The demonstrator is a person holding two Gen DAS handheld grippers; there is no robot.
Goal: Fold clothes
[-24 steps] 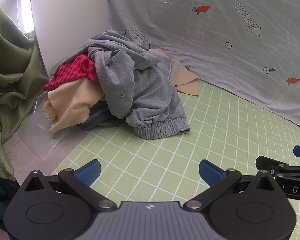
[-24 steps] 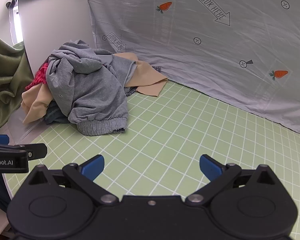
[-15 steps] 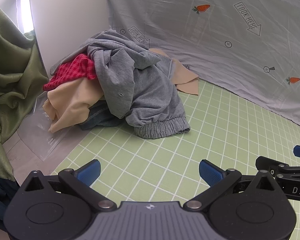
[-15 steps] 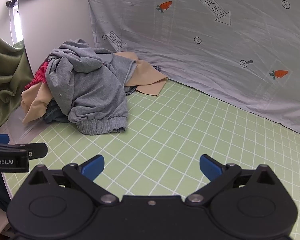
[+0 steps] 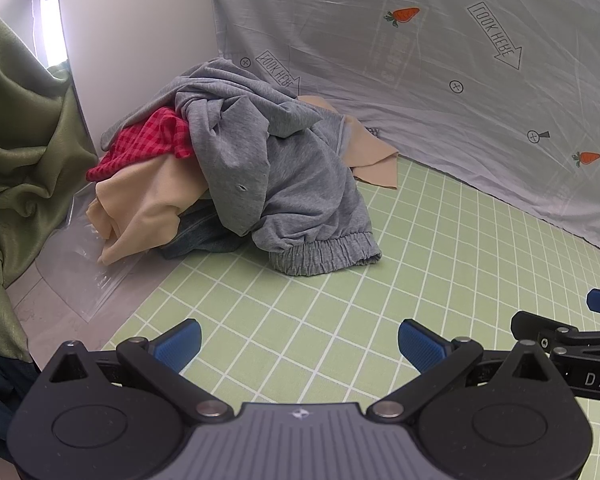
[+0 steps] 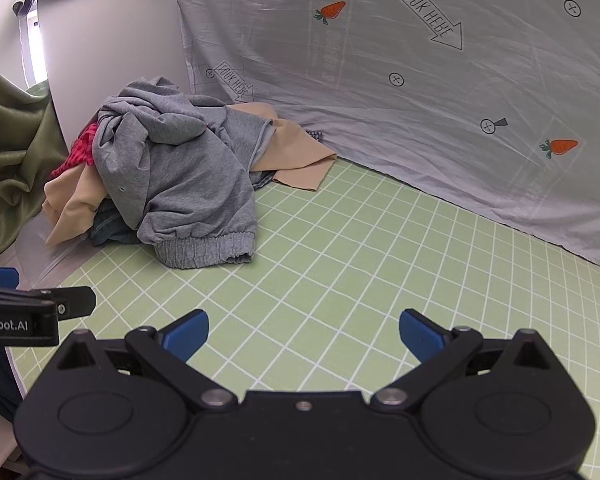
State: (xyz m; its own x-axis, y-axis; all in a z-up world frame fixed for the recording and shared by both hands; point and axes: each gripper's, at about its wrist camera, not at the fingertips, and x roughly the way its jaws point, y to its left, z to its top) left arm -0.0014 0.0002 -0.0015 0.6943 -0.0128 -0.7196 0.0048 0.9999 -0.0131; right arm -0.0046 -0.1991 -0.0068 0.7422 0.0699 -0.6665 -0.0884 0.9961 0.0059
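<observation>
Clothes pile point(image 5: 236, 168) at far-left corner of green grid mat point(image 5: 380, 280). Grey sweatshirt point(image 5: 300, 184) on top, elastic hem nearest. Judged soft, limp, light, tangle-prone; grip hem. Left tongs point(image 5: 299, 344), right tongs point(image 6: 304, 334): spread wide, empty, well short of pile.

Soft, even daylight; sharp focus; fisheye-bent edges, dark corners.

Bare green grid mat point(image 5: 300, 320) up to the clothes pile point(image 5: 260, 168) (sheet-draped wall point(image 5: 460, 100) behind)
</observation>
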